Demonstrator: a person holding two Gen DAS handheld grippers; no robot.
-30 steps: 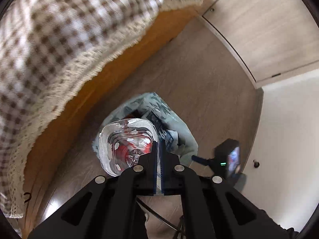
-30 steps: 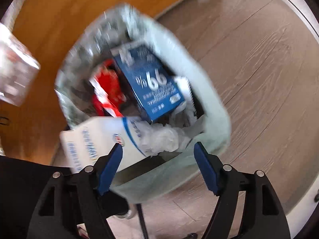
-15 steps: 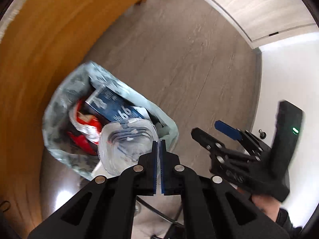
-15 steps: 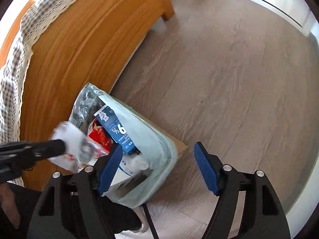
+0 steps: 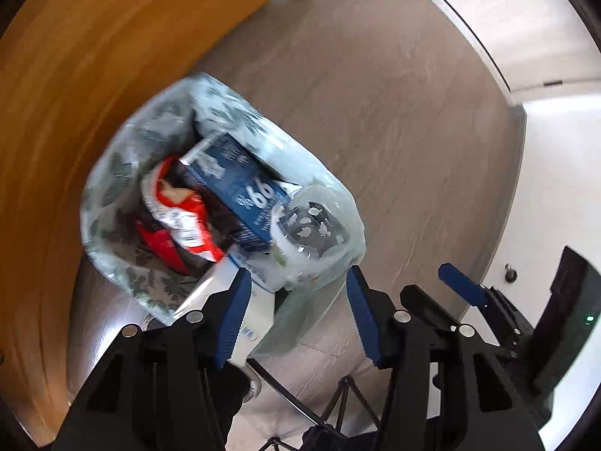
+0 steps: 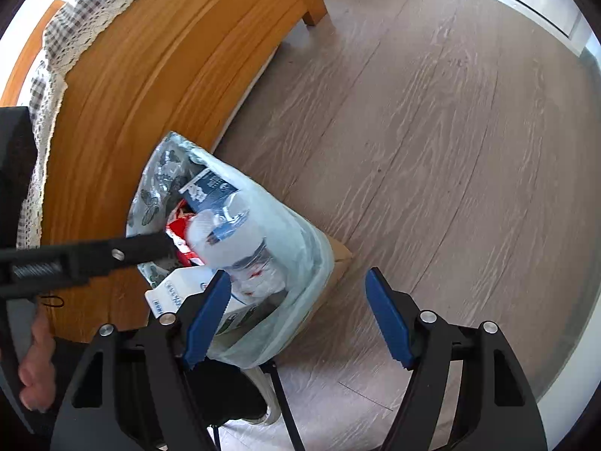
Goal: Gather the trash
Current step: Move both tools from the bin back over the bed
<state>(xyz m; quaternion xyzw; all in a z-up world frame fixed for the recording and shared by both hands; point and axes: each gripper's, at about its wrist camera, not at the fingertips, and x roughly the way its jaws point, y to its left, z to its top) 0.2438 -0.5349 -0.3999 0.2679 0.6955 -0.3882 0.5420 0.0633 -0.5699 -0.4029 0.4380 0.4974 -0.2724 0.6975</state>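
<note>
Left hand-held gripper — jaws opening, nothing pinched, poised directly above bag. Clear cup — lying inside bag, at right rim beside blue carton. Right hand-held gripper — spread, empty, farther off.

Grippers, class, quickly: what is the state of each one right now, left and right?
Left gripper: jaws opening, nothing between them; the clear plastic cup lies in the trash bag.
Right gripper: open, holding nothing.
</note>
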